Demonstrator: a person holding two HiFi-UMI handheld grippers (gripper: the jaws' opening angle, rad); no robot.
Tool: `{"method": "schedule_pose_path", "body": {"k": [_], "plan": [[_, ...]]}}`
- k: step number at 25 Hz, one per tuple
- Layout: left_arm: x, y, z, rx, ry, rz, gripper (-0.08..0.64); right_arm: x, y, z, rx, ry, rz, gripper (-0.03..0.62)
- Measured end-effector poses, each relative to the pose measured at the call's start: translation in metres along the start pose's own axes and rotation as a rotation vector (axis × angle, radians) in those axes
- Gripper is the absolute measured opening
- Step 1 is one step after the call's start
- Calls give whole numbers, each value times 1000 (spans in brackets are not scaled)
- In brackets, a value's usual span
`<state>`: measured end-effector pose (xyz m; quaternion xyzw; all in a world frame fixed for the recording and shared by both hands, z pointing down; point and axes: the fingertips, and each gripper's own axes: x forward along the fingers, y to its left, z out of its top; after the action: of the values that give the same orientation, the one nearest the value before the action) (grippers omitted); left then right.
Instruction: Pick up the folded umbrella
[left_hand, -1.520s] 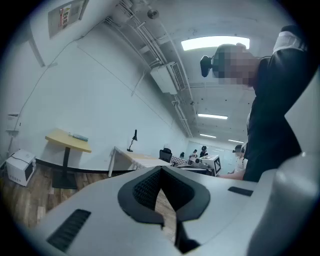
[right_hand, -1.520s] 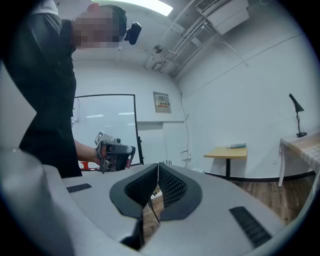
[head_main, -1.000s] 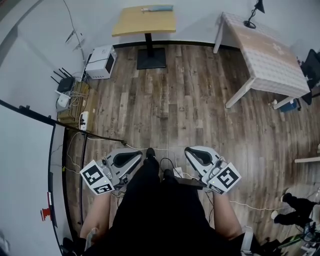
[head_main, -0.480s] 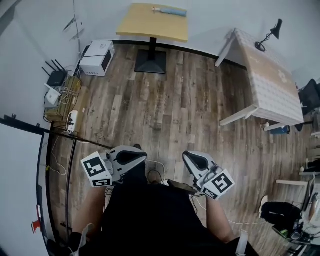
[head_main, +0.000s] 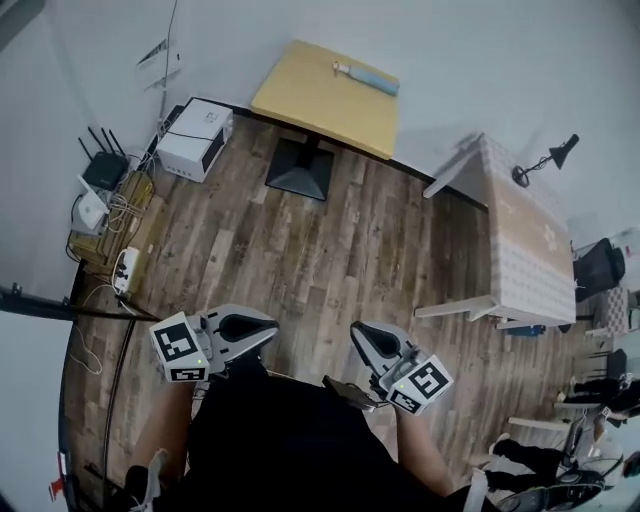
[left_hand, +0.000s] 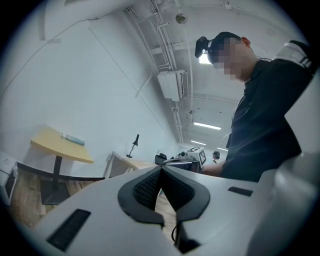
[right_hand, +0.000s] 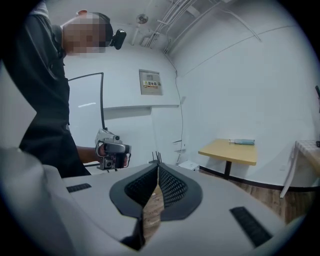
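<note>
Nearest to me, my left gripper (head_main: 270, 326) and right gripper (head_main: 357, 333) sit side by side just in front of my body. Both have their jaws pressed together with nothing between them. Beyond them lies a stretch of wooden floor (head_main: 300, 240). At the far end, against the wall, stands the yellow surface (head_main: 300, 100) on its 1 post. The folded umbrella (head_main: 366, 78) lies flat near its back edge, well apart from both grippers.

I judge this to be the approach step, with nothing reached yet. Next I need to cross the floor, open 1 pair of jaws and line it up across the umbrella.

Compared with 1 second ago, the yellow surface sits lower and more slanted in the head view. The white table (head_main: 525, 240) has slid right, and my jaws remain shut.
</note>
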<state>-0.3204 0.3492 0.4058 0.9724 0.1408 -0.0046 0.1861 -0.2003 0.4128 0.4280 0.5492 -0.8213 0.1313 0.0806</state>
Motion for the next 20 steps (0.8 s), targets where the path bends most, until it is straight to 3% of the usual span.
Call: {"method": "schedule_pose_path", "body": {"k": [9,13,20], "plan": [[60,86,19,-40,-12,-204,9,21,-65,8,-2,35,-138,20],[88,112,8,-78,33,-207,9,28,-110,2,41,13,-151,20],[196,157,20,-79,96,-229,9,1,-217,21,17,-41,-195,20]]}}
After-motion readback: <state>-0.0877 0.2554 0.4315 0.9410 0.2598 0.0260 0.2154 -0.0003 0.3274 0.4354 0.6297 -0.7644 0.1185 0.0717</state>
